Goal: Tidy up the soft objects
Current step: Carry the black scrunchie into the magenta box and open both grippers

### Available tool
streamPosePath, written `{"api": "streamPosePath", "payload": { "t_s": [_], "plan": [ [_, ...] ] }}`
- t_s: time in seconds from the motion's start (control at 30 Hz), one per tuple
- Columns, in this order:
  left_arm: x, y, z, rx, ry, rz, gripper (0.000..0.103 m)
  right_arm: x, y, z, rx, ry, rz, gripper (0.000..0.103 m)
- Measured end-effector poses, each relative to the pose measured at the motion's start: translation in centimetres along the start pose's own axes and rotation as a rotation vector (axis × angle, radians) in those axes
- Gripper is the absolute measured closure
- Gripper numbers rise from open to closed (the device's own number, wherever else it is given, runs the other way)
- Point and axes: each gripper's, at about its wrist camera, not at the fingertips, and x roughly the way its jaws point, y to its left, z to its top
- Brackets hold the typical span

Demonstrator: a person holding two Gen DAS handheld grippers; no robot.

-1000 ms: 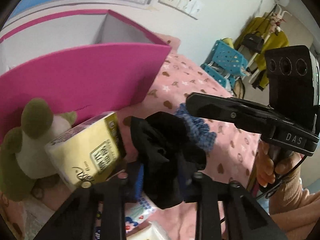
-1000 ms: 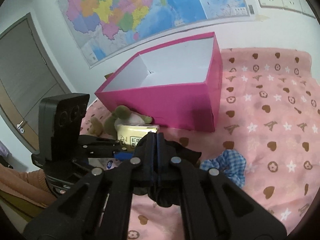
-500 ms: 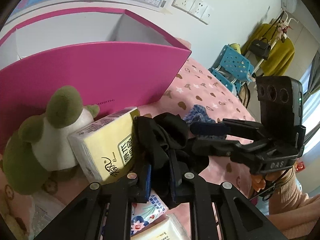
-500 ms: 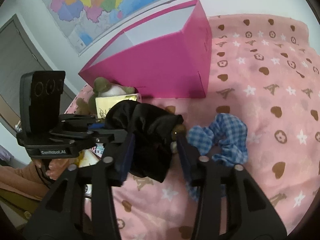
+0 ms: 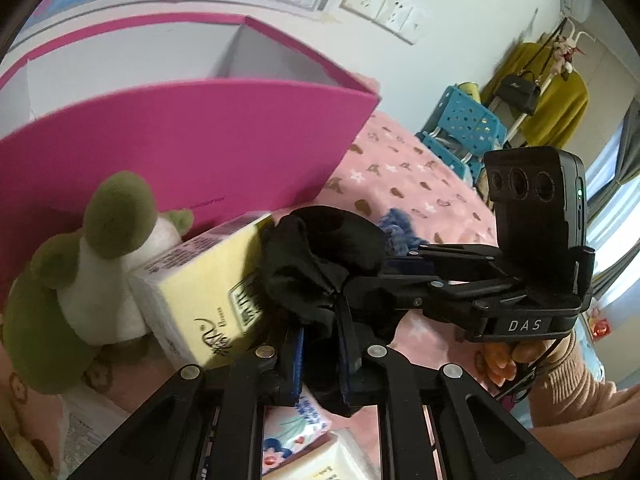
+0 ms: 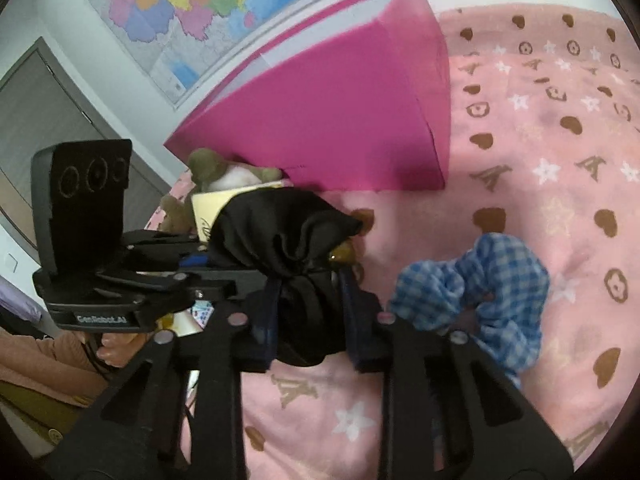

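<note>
A black cloth bundle (image 5: 320,256) hangs between both grippers above the pink bedspread. My left gripper (image 5: 320,348) is shut on the black cloth's lower part. My right gripper (image 6: 308,312) has the black cloth (image 6: 288,232) between its fingers, which stand a little apart around it. In the left wrist view the right gripper (image 5: 384,280) reaches in from the right. A blue checked scrunchie (image 6: 480,284) lies on the bed to the right. An open pink box (image 6: 340,120) stands behind; it also shows in the left wrist view (image 5: 180,152).
A green and white plush toy (image 5: 92,264) and a yellow tissue pack (image 5: 204,300) sit against the box front. More tissue packs (image 5: 304,436) lie below my left gripper. A blue plastic stool (image 5: 460,128) and a clothes rack stand beyond the bed.
The right gripper opened from fully shut and came down around the black cloth, closing in on it. The left gripper kept its hold and both views drew nearer the box.
</note>
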Motion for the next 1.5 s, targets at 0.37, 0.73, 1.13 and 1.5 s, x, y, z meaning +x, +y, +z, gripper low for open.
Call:
{"api": "streamPosePath", "payload": {
  "t_s": [0.37, 0.73, 1.13, 1.5],
  "plan": [
    [-5.0, -3.4, 2.6, 0.094, -0.135, -0.02, 0.091, -5.7, 4.4, 1.6, -0.125, -0.143, -0.072, 0.076],
    [-7.9, -2.4, 10.6, 0.126, -0.233, 0.087, 0.087, -6.7, 6.7, 9.6, -0.243, -0.23, -0.121, 0.076],
    [-3.1, 4.8, 16.7, -0.029, -0.145, 0.229, 0.077, 0.8, 3.2, 17.6, -0.236, -0.137, -0.311, 0.073],
    [-2.4, 8.0, 16.1, -0.147, -0.115, 0.226, 0.051, 1.1, 2.3, 17.2, -0.221, -0.149, -0.402, 0.054]
  ]
}}
